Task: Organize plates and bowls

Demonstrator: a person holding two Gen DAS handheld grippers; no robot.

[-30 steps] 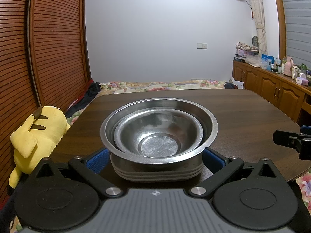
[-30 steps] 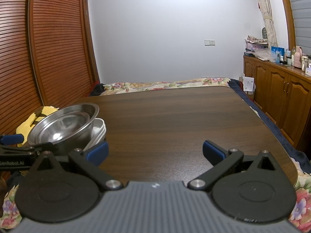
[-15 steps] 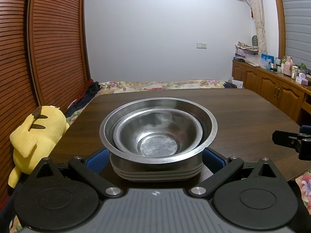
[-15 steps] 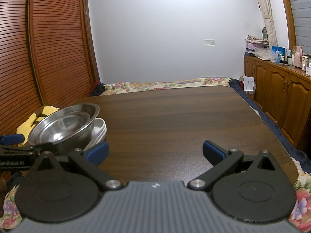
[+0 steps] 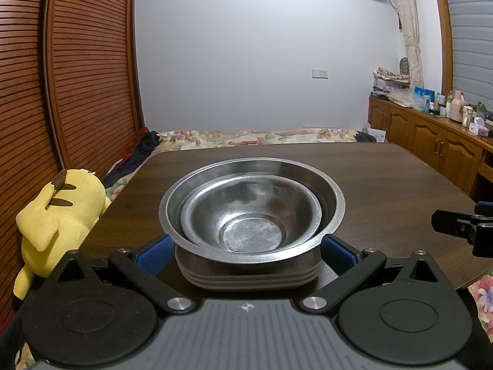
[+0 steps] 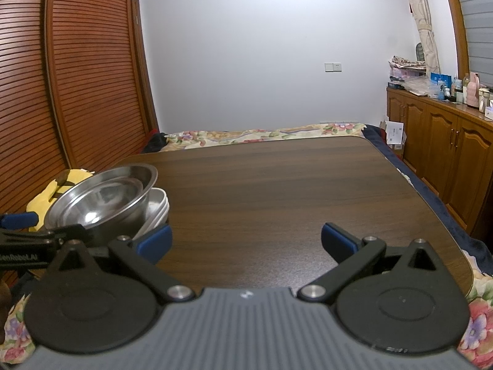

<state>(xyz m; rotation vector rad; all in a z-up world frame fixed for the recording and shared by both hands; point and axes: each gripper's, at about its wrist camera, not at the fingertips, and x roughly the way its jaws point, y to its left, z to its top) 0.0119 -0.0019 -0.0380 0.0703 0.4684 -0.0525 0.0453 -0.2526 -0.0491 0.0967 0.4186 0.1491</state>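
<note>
Stack sits at the near left edge of the desk (image 6: 277, 185): small steel bowl (image 5: 251, 212) nested inside a larger steel bowl (image 5: 334, 197), both on top of a pile of pale plates (image 5: 249, 277) (three or four rims show, exact count unclear). From the right-side view the bowls look tilted against the plates rather than sitting flat, though fisheye warp may be part of that.

Progress, my read: stacking looks basically done. No loose plate or bowl anywhere else on the desk in either view. What's left is probably squaring the pile or shifting it somewhere, if anything.

Left tool (image 5: 246, 251): jaws spread wide, blue pads flanking the plate pile on both sides, just beside it; can't confirm contact. Not gripping as far as I can see.
Right tool (image 6: 246, 240): jaws wide apart, nothing between them, over bare desk to the right of the stack.

Materials: bowls are brushed stainless, thin rolled rims, flat round bases, dull reflections, light scuffing on the inner base. Plates look matte, with thick rounded edges (ceramic or melamine, can't say). Desk is a dark wood-grain top, smooth, rounded corners.

Surroundings: yellow plush toy (image 5: 58, 215) off the desk's left side, floral bedding (image 5: 246, 137) behind, slatted wooden doors (image 5: 77, 77) left, cabinets (image 5: 431, 141) right.
</note>
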